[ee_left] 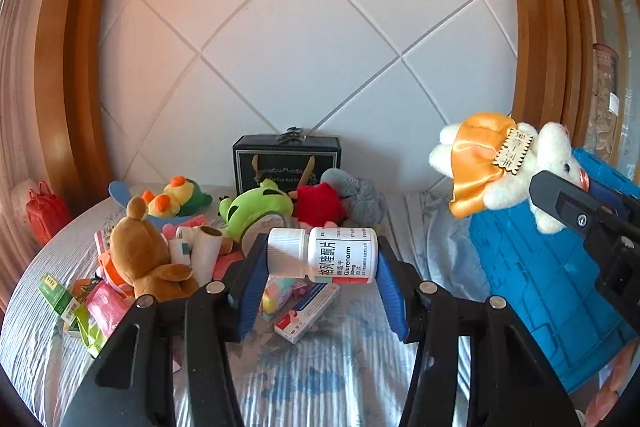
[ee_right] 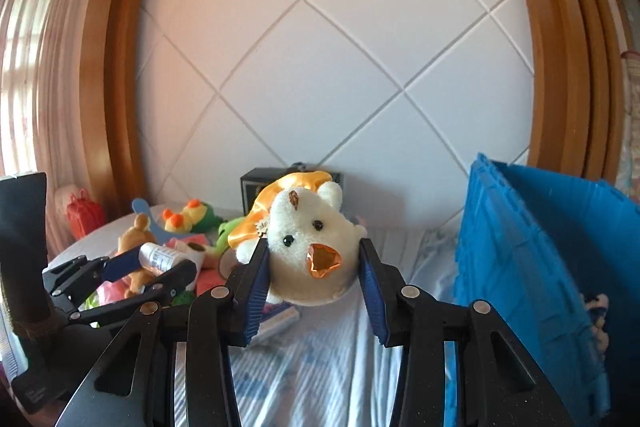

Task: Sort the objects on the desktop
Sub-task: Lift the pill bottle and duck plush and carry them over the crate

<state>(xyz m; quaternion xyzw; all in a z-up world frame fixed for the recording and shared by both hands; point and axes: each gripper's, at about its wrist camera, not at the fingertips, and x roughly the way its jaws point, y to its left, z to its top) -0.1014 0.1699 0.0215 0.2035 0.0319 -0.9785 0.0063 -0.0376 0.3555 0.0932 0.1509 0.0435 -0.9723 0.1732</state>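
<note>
Holding stuff in both hands right now: the left gripper point(ee_left: 322, 259) has its blue pads pinched on a white pill bottle point(ee_left: 323, 255), lying sideways between the jaws, cap pointing left and the label with "Glurenorm" facing the camera. It's up in the air over the light striped bedsheet point(ee_left: 320, 379), not touching anything below. The right gripper point(ee_right: 314, 263) is clamped on a white plush toy point(ee_right: 310, 251) by its head, with an orange beak, black bead eyes and a shiny orange cape thing draped over its back. From the left wrist view you can see that same plush hanging next to the top edge of the blue plastic crate point(ee_left: 544, 291), which sits off to the right on the bed; a little wooden tag hangs on its cape. Rest of the pile is back on the sheet: a brown plush bear point(ee_left: 144, 259) on the left, a green frog plush point(ee_left: 256, 207), a red plush point(ee_left: 320, 205) just beside it, a yellow duck plush point(ee_left: 176, 197), plus some medicine boxes point(ee_left: 306, 313) under the bottle. A black gift box point(ee_left: 286, 163) stands against the white quilted headboard point(ee_left: 304, 47).
</note>
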